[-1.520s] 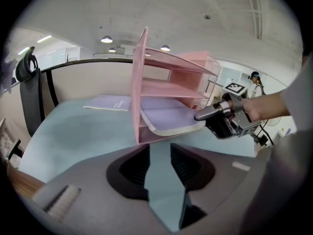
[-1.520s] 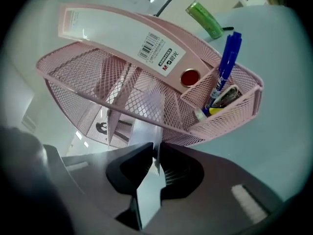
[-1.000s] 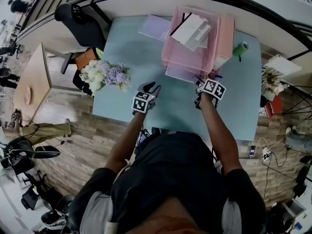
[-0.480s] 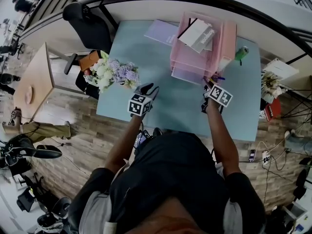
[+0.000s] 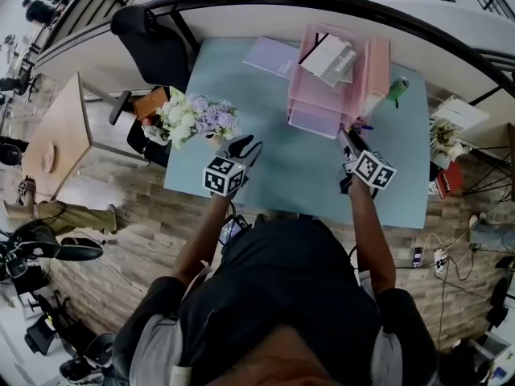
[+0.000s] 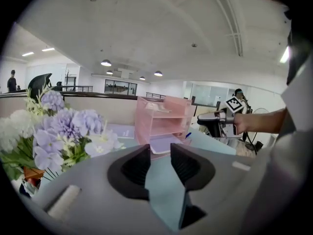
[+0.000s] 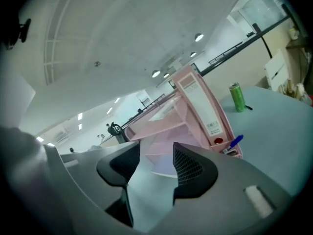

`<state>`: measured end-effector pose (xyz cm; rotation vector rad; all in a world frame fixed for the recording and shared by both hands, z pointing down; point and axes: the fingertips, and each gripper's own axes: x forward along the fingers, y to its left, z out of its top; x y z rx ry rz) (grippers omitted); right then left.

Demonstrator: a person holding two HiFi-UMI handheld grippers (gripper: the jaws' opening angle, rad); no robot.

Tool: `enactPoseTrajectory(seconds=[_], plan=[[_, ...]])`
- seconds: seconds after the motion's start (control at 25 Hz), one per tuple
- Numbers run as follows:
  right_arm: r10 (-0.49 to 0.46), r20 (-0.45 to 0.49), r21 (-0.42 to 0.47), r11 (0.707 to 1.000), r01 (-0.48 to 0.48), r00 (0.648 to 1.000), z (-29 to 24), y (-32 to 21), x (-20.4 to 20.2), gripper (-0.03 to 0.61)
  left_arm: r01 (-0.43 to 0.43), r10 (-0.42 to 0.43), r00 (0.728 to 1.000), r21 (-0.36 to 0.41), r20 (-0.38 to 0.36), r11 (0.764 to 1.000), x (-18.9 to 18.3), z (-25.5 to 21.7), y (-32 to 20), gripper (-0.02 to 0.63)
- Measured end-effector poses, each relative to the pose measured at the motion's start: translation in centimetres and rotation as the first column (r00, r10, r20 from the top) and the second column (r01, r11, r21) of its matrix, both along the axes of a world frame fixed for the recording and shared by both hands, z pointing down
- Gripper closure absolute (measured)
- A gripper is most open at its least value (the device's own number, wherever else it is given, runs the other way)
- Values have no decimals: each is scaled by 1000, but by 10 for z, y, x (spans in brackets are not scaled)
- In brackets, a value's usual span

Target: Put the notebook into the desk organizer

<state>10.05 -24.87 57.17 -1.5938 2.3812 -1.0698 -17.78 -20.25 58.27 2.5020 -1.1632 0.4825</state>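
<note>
The pink desk organizer stands at the far side of the pale blue table. A lavender notebook lies in its bottom tray, sticking out at the front. My right gripper hangs in front of the organizer, apart from it. Its jaws have just been opening and stand open with nothing between them. My left gripper hovers over the table's middle, shut to a narrow slit and empty.
A bunch of flowers sits at the table's left edge, close to my left gripper. A white book lies on top of the organizer and a second lavender notebook behind it. A green can and a blue pen are to its right.
Both grippers have risen and drawn back from the organizer toward the person. The right gripper, earlier at the bottom tray's front, is now apart from it.
</note>
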Motion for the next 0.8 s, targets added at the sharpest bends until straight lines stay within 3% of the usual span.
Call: enactPoseTrajectory(seconds=[0.12, 0.2, 0.24, 0.44, 0.64, 0.8], plan=[[-47, -48, 112, 992, 52, 998, -43, 15, -16, 375, -3, 4, 1000, 43, -21, 999, -5, -21, 8, 428], [-70, -106, 186, 979, 89, 992, -72, 26, -27, 461, -7, 10, 999, 71, -34, 997, -7, -35, 13, 428], [-84, -130, 220, 969, 112, 988, -85, 32, -33, 474, -10, 13, 999, 83, -40, 996, -9, -42, 16, 428], [-170, -248, 338, 907, 250, 954, -145, 64, -66, 472, -26, 36, 997, 131, -73, 991, -16, -72, 32, 428], [-237, -371, 382, 842, 380, 898, -182, 98, -93, 472, -74, 88, 992, 158, -86, 985, -18, -95, 48, 426], [-245, -467, 357, 827, 435, 849, -192, 121, -107, 472, -86, 104, 991, 191, -83, 978, -26, -106, 61, 428]])
